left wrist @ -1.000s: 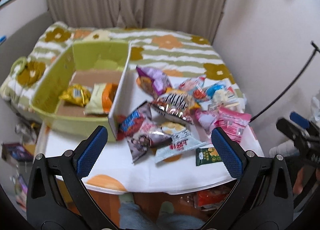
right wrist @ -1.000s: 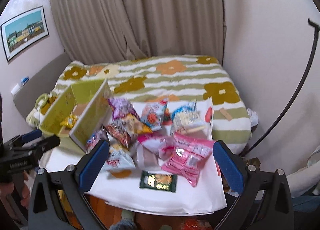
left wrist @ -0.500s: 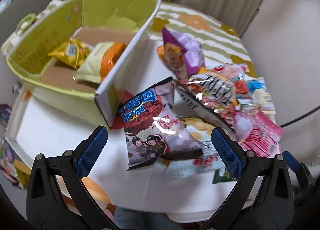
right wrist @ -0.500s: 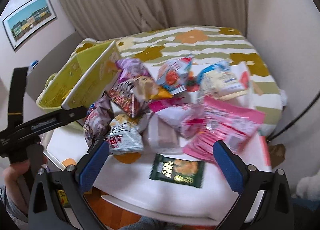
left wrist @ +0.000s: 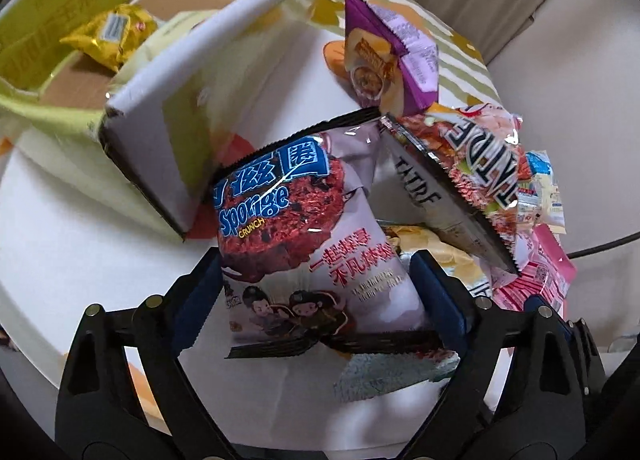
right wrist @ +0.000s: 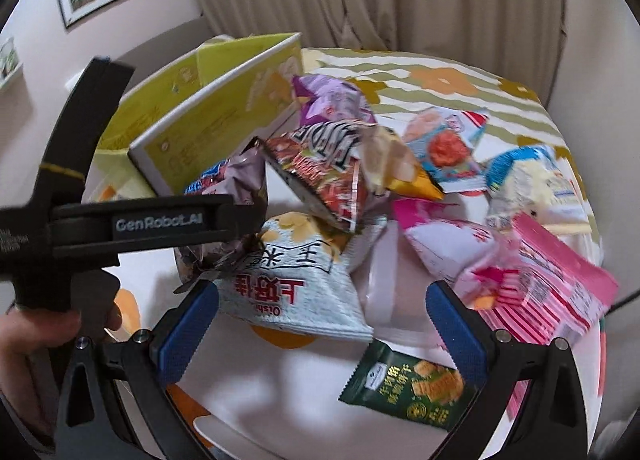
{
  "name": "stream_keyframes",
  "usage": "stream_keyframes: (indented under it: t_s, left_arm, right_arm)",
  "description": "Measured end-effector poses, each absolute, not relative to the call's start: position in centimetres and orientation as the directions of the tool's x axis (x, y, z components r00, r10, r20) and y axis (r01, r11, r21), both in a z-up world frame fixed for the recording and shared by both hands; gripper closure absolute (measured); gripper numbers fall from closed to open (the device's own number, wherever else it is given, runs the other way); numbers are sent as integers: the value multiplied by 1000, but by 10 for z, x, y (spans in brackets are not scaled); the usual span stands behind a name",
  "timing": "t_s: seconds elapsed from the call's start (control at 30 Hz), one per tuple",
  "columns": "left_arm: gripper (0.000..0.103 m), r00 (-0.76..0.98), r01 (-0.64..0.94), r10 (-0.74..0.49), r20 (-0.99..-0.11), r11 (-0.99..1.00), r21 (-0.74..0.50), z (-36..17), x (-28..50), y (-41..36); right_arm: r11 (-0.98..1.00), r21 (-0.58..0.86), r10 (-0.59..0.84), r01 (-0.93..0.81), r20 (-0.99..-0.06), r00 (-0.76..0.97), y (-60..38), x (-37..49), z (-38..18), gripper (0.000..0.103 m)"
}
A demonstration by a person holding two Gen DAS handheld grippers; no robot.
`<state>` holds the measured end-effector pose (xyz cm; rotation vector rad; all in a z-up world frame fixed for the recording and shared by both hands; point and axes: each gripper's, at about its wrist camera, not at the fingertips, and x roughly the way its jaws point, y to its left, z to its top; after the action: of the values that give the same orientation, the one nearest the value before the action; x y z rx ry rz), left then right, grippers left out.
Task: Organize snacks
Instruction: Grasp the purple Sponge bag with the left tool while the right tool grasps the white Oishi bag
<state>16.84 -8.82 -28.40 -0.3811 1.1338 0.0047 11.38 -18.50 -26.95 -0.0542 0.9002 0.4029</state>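
A pile of snack bags lies on a white table. A lilac Sponge Crunch bag (left wrist: 304, 244) lies nearest my left gripper (left wrist: 318, 292), whose open jaws stand on either side of its lower half; I cannot tell if the pads touch it. The bag also shows in the right wrist view (right wrist: 224, 220) under the left gripper's body. A green cardboard box (left wrist: 48, 40) at the left holds a yellow packet (left wrist: 112, 32). My right gripper (right wrist: 320, 328) is open above a pale blue chips bag (right wrist: 292, 288).
A purple bag (left wrist: 388, 56), a red-black bag (left wrist: 472, 172) and pink packets (right wrist: 540, 280) crowd the right. A dark green cracker packet (right wrist: 412, 384) lies near the front edge. The box's white flap (left wrist: 172, 112) stands beside the lilac bag. A flowered bed lies behind.
Both grippers moved forward and down toward the pile. The left gripper's jaws now straddle the lilac bag and stand narrower than before. The right gripper stays open.
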Motion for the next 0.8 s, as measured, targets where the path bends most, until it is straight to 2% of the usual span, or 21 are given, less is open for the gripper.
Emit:
stream_keyframes:
  t_s: [0.07, 0.17, 0.27, 0.8]
  left_arm:
    - [21, 430, -188, -187, -883, 938, -290, -285, 167, -87]
    - [28, 426, -187, -197, -883, 936, -299, -286, 165, -82]
    - [30, 426, -174, -210, -880, 936, -308, -286, 161, -80]
    - [31, 388, -148, -253, -886, 932, -331, -282, 152, -69]
  right_arm:
    - [916, 117, 327, -384, -771, 547, -180, 116, -273, 0]
    - [905, 106, 335, -412, -774, 537, -173, 119, -279, 0]
    - [893, 95, 340, -439, -782, 523, -165, 121, -286, 0]
    - [820, 24, 349, -572, -813, 466, -138, 145, -303, 1]
